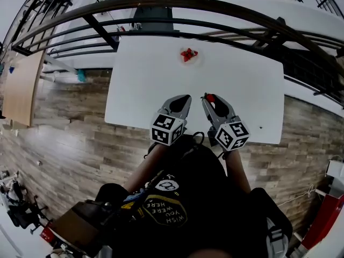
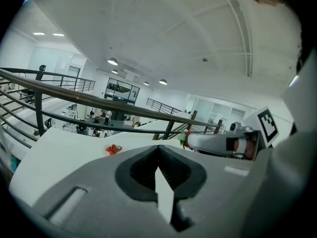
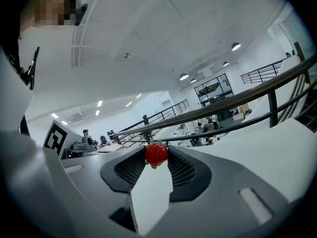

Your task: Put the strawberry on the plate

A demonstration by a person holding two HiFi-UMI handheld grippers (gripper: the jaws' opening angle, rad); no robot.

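Being pinched between the jaw tips of the R hand-held gripper (image 3: 156, 158), the strawberry (image 3: 156, 152) is being held over the near part of the white surface (image 1: 145, 85). L hand-held gripper (image 2: 158, 148) is being held closed, w/ nothing in it. The plate (image 1: 197, 60), w/ red fruit (image 1: 188, 54) on it, is sitting well apart at the far side.
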